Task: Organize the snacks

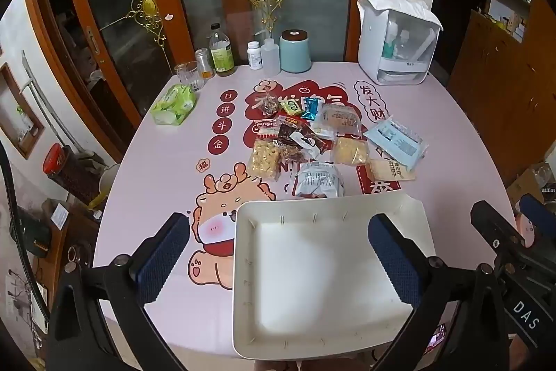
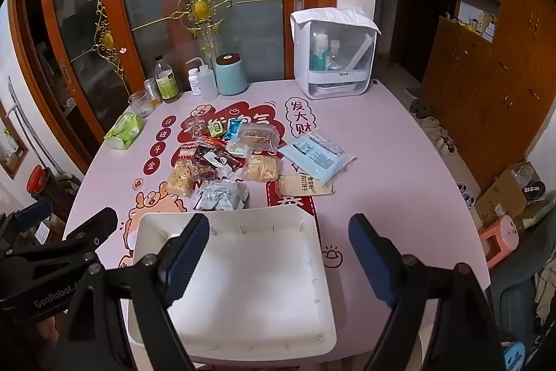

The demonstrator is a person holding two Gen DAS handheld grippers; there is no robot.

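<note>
Above the near table edge, the left gripper (image 1: 278,252) and right gripper (image 2: 279,256) both hang spread wide over the white tray (image 1: 243,266), gripping nothing. Beyond the tray lies the snack pile (image 1: 323,141). Only the right wrist view shows shoes (image 2: 434,131) on the floor.

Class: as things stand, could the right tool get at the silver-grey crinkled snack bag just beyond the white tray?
Probably yes. The right tool is open, and only the low, empty white tray lies before the silver-grey crinkled snack bag.
</note>
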